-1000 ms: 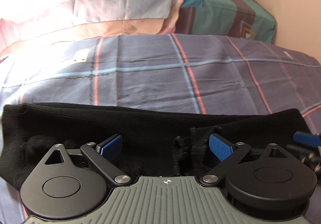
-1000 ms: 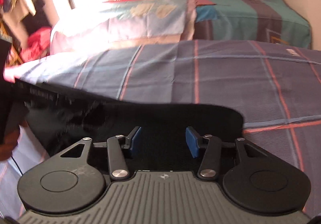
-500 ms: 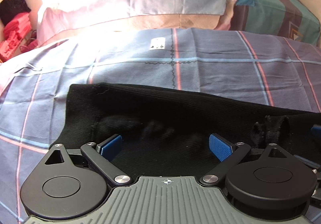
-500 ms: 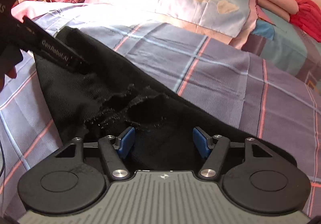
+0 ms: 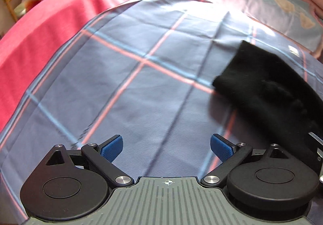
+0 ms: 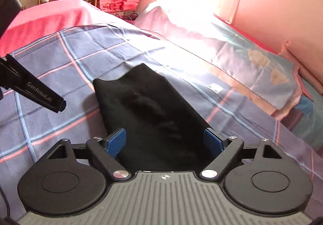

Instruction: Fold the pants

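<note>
Bed (image 6: 50, 120): covered, where I work, by a grey-blue sheet (image 5: 125, 91) checked with pink and light blue lines. On the sheet: black pants (image 6: 149, 116), folded into a long strip, lying flat and running diagonally; in my left view they lie at the right (image 5: 268, 91). Beyond the sheet: a red cover (image 6: 46, 17) at the far left. Along the wall side: a pale patterned pillow (image 6: 242, 63) with tan shapes, its near edge touching the sheet. My tools rest on none of these.
</note>
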Motion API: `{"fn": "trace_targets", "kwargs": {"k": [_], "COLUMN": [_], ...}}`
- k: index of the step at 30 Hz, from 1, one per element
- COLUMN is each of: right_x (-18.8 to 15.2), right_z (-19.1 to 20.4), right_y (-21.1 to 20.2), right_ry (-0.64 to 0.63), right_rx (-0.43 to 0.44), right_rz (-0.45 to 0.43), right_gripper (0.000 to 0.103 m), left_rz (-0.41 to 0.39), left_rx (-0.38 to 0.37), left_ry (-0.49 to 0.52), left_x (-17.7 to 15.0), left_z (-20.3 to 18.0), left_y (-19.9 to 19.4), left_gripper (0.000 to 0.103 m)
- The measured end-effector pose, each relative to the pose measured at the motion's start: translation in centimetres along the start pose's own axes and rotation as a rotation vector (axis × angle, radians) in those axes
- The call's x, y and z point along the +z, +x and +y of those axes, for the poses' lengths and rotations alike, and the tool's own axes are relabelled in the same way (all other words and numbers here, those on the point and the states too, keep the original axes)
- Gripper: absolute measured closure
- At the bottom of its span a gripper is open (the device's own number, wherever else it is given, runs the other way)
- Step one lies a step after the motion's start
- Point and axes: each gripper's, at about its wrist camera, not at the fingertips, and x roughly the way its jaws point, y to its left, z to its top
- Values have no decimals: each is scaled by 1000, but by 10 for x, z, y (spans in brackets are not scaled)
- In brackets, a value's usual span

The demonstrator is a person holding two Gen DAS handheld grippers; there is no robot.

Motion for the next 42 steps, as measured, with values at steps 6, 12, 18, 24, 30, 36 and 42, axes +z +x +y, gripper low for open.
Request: {"fn": "trace_targets", "kwargs": {"k": [6,12,18,24,30,36,42], "right_x": [29,46,66,74,47,14,-34], "right_z": [82,81,29,-70,-138,-175,-208], "right_y": [62,103,90,23,-36,-75,-132], "right_ry": [-171,-108,146,505,707,801,836], "right_rx": [-101,-206,6,198,239,215,129], "right_rz": [51,84,125,51,-23,-95,-198], "right_gripper": [17,24,80,82,83,84,84], "left_rz": [-9,-5,1,8,-13,-29,44], "left_rx": [14,-21,-63,-195,-379,-459,-375], "left_ry": [-107,-117,-62,66,229,369,358], "left_x": [-14,-20,-24,-21,-27,-50,-40], "left_z": [60,72,54,-11,-103,-176,-221], "left_y": [-3,-5,-1,-5,-22,-41,-15], "left_gripper": [0,0,0,0,0,0,0]}}
